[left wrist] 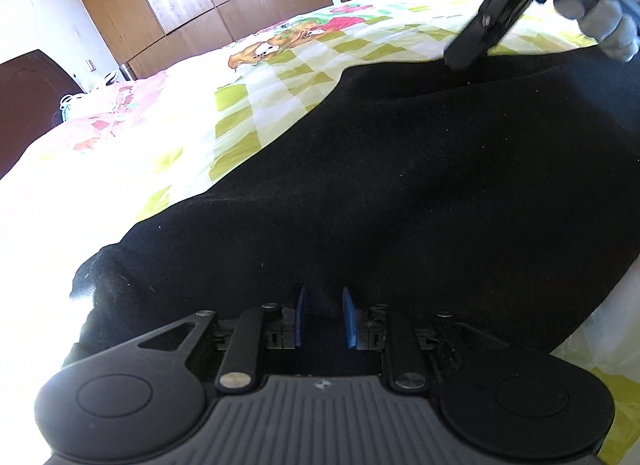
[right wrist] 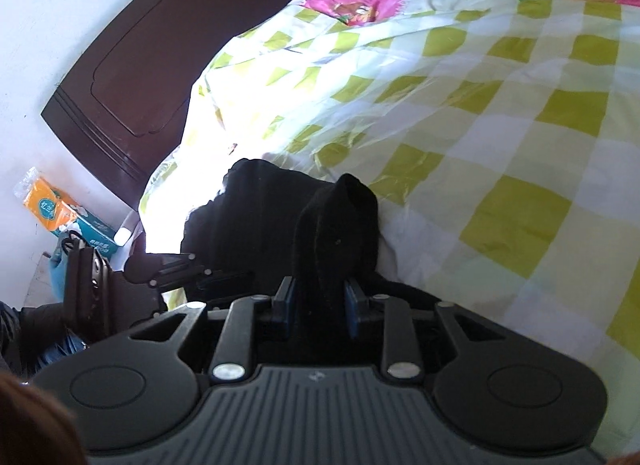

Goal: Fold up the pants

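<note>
My left gripper (left wrist: pixel 324 315) shows a matte black body with a ribbed grey plate at the bottom of the frame, stamped with a small star-like mark. Two round black discs flank it, and black link bars end in silver rivets. Blue pads line the jaws. My right gripper (right wrist: pixel 318 307) is built the same: grey ribs, black discs, silver rivets, blue pads. At the upper right of the left view, a hand (left wrist: pixel 608 5) wears a pale grey-blue glove.

Black pants (left wrist: pixel 400 193) on a bed (right wrist: pixel 520 113) checked lime-green and white, pink cartoon prints; dark brown headboard (right wrist: pixel 152 65).
</note>
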